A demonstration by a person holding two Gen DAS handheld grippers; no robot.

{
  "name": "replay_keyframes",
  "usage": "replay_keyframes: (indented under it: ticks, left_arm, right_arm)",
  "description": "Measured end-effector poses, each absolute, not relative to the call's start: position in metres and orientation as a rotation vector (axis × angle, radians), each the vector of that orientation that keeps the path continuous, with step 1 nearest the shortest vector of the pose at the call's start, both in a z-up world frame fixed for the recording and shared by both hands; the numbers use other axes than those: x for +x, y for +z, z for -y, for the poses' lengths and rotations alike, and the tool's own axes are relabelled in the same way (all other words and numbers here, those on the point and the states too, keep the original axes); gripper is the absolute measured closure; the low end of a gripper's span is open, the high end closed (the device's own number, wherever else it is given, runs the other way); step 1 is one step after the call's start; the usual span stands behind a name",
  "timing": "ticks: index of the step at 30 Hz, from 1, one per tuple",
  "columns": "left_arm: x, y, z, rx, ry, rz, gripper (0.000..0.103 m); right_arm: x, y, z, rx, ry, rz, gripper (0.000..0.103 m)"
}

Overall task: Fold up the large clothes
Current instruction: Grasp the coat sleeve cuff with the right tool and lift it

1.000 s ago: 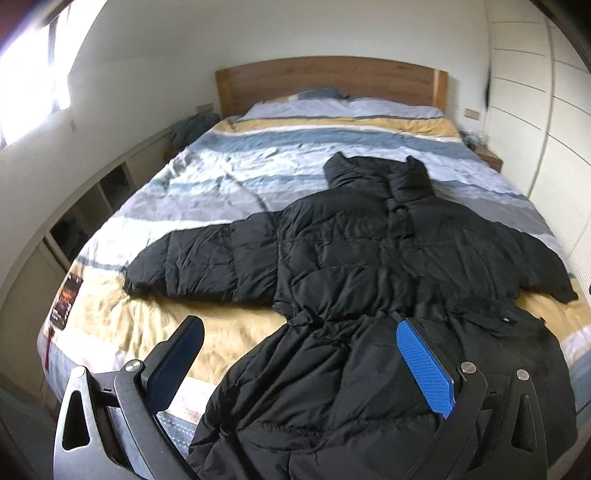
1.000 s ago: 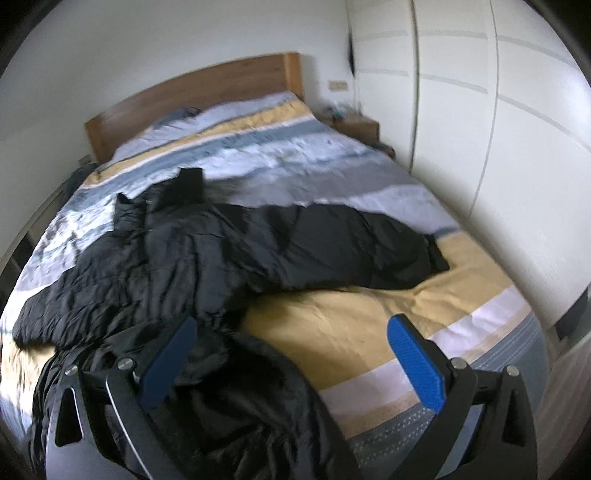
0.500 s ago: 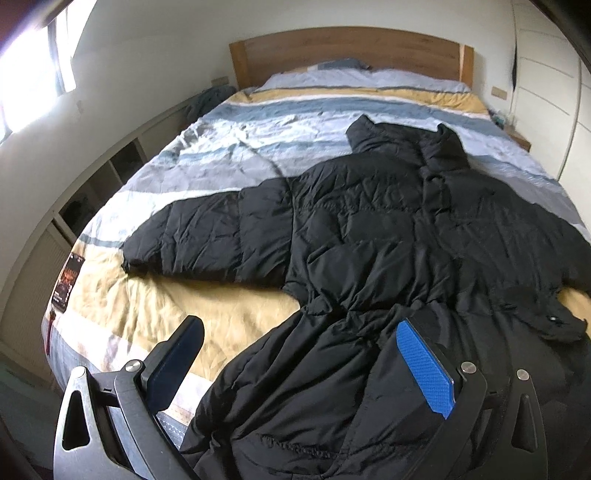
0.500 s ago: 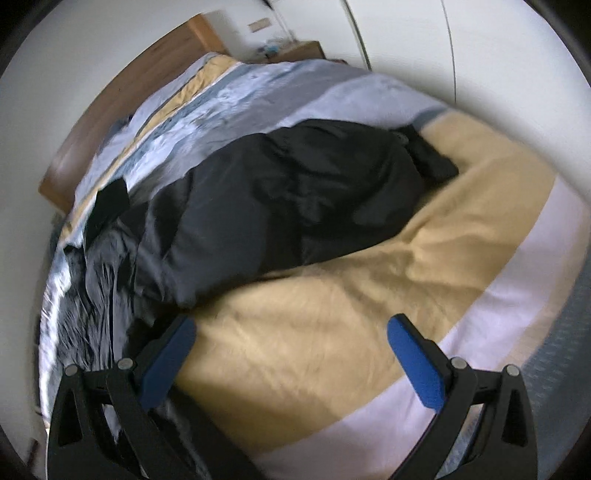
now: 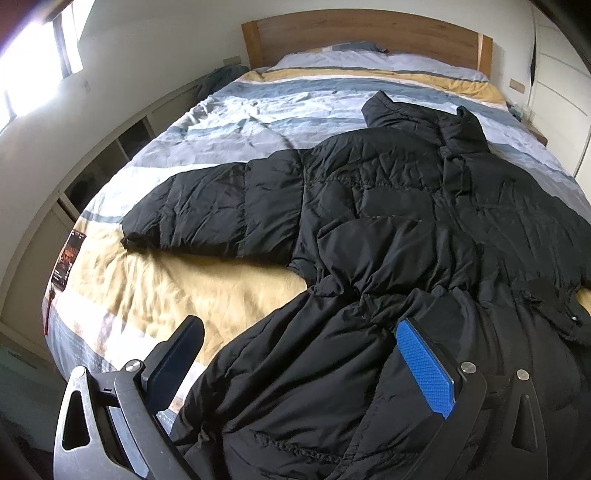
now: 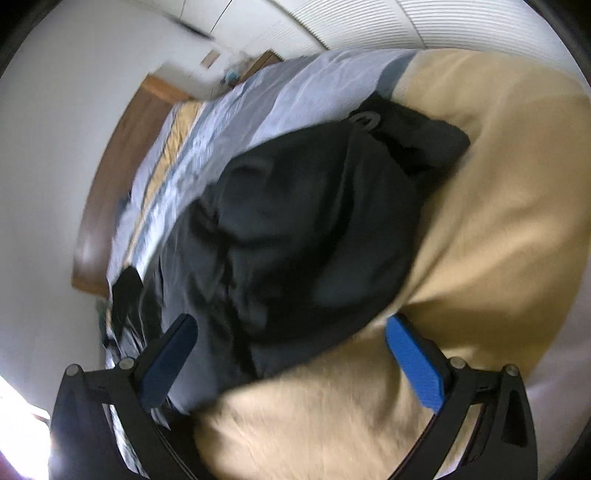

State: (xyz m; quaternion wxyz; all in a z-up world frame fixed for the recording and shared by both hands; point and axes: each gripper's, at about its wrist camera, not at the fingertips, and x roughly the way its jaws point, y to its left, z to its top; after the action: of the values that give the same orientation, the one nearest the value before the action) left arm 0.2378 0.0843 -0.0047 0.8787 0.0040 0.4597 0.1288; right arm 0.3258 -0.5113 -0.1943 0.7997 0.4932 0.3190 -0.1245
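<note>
A long black puffer coat [image 5: 388,236] lies spread face up on the striped bed [image 5: 229,291], collar toward the headboard, both sleeves stretched out sideways. My left gripper [image 5: 299,365] is open and empty, hovering over the coat's lower skirt near the foot of the bed. In the right wrist view, which is blurred and tilted, the coat's right sleeve [image 6: 303,229] lies on the yellow stripe of the cover, its cuff [image 6: 410,136] at the far end. My right gripper [image 6: 291,358] is open and empty just above the sleeve.
A wooden headboard [image 5: 365,33] and pillows are at the far end. Low open shelves [image 5: 110,155] run along the left wall under a bright window. White wardrobe doors [image 6: 332,26] stand along the bed's right side. A dark printed card [image 5: 66,258] hangs at the bed's left edge.
My left gripper has moved forward and lower over the coat. My right gripper has swung right, rolled over and dropped close to the right sleeve. Both stay open.
</note>
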Motion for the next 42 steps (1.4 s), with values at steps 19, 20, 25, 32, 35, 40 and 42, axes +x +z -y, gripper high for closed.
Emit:
replay_keyframes:
  ticks: [19,20,25,32,35,40,42]
  left_arm:
    - [0.23,-0.021,-0.073,0.001,0.215,-0.997,0.001]
    - [0.23,-0.02,-0.073,0.0,0.214,-0.996,0.001]
    - [0.227,-0.019,-0.074,-0.012,0.211,-0.992,0.001]
    - [0.217,-0.01,-0.077,-0.034,0.202,-0.97,0.001]
    - [0.213,-0.006,-0.081,-0.045,0.206,-0.96,0.001]
    - [0.204,0.004,-0.088,-0.065,0.206,-0.934,0.001]
    - [0.202,0.007,-0.091,-0.073,0.207,-0.926,0.001]
  right_arm:
    - [0.334,-0.19,0.53,1.079,-0.303,-0.63,0.087]
    - [0.335,-0.185,0.528,1.061,-0.3,-0.628,0.091]
    - [0.336,-0.152,0.52,1.015,-0.259,-0.571,0.095]
    - [0.333,-0.095,0.5,0.927,-0.176,-0.506,0.096]
    - [0.334,-0.069,0.486,0.884,-0.137,-0.484,0.096]
    - [0.336,-0.029,0.453,0.797,-0.075,-0.453,0.097]
    - [0.339,-0.016,0.438,0.758,-0.04,-0.449,0.098]
